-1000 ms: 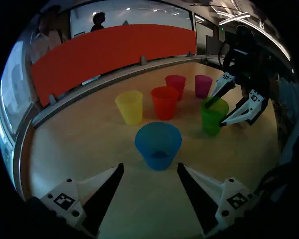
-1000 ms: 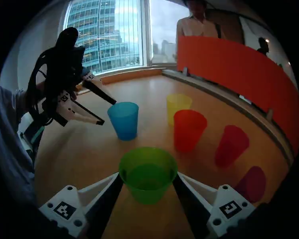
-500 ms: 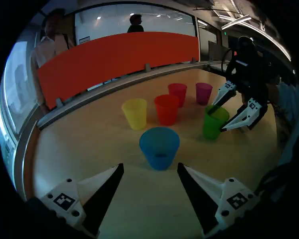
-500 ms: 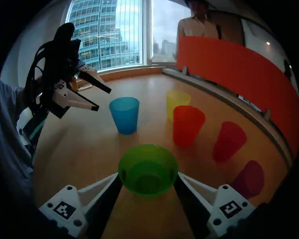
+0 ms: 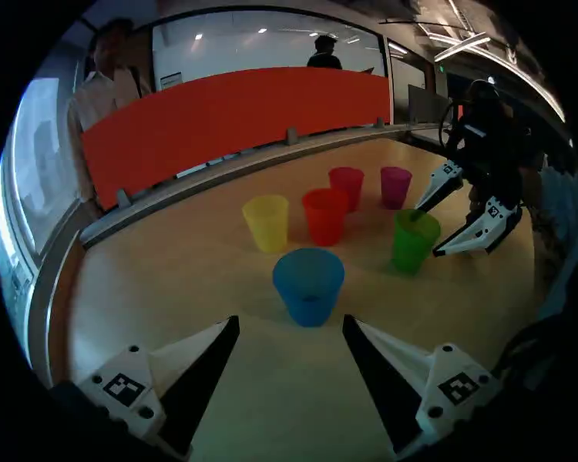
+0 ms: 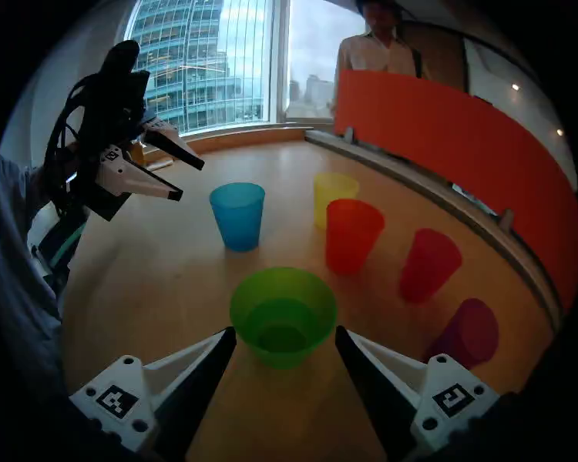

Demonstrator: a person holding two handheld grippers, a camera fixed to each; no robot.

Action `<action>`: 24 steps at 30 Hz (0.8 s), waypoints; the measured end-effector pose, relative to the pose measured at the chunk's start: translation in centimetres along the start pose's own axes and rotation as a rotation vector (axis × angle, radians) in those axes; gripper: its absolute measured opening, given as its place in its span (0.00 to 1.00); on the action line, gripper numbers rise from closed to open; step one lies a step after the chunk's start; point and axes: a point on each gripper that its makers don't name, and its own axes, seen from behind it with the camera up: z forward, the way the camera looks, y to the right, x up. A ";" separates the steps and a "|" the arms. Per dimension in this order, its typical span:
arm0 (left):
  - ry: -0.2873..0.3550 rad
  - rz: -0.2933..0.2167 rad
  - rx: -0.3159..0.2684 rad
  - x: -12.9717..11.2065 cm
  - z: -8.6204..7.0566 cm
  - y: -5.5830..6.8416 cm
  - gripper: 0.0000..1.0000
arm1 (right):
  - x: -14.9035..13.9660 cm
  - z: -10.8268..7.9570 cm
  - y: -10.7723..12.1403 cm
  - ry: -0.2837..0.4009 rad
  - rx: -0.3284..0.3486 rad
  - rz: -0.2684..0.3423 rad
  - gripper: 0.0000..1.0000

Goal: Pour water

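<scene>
Six plastic cups stand upright on a wooden table (image 5: pixel 173 308). The blue cup (image 5: pixel 308 285) stands a short way ahead of my open left gripper (image 5: pixel 289 319), outside its fingers. The green cup (image 6: pixel 283 316) stands just in front of my open right gripper (image 6: pixel 283 333), its base level with the fingertips and touching neither. Its bottom looks darker; I cannot tell whether water is in it. From the left gripper view, the right gripper (image 5: pixel 428 231) flanks the green cup (image 5: pixel 414 239). From the right gripper view, the left gripper (image 6: pixel 190 181) hovers to the left of the blue cup (image 6: pixel 236 215).
Yellow (image 5: pixel 266 222), orange (image 5: pixel 324 215), red (image 5: pixel 346 187) and purple (image 5: pixel 395 186) cups stand behind the blue one. An orange partition (image 5: pixel 235 115) runs along the table's far edge, with people standing beyond it. A large window (image 6: pixel 204 69) lies behind the left gripper.
Both grippers have drawn back from their cups. The blue cup now sits farther ahead of the left fingers, and the green cup has slipped forward from between the right fingers.
</scene>
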 end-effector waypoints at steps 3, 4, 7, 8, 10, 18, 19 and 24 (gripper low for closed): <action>0.011 -0.011 0.018 -0.1 -0.7 -0.2 1.00 | -0.9 -1.6 -0.2 -0.002 -0.013 0.006 1.00; 0.020 -0.018 0.026 -0.1 -1.0 -0.4 1.00 | -1.4 -2.3 0.0 -0.003 -0.026 0.009 1.00; 0.046 -0.042 0.052 -0.1 -2.0 -0.9 1.00 | -2.7 -4.3 0.5 -0.004 -0.068 0.023 1.00; 0.055 -0.052 0.061 0.0 -2.3 -1.2 1.00 | -3.1 -5.0 0.6 -0.003 -0.082 0.029 1.00; 0.075 -0.072 0.084 0.1 -3.1 -1.8 1.00 | -3.7 -6.5 1.2 0.007 -0.117 0.044 1.00; 0.192 -0.157 0.190 2.9 -6.7 -5.0 1.00 | -2.5 -12.0 3.7 0.118 -0.277 0.120 1.00; 0.215 -0.172 0.203 3.5 -7.2 -5.4 1.00 | -2.0 -12.7 4.0 0.143 -0.302 0.129 1.00; 0.320 -0.234 0.259 6.0 -9.0 -6.9 1.00 | 0.4 -15.5 6.0 0.256 -0.425 0.171 1.00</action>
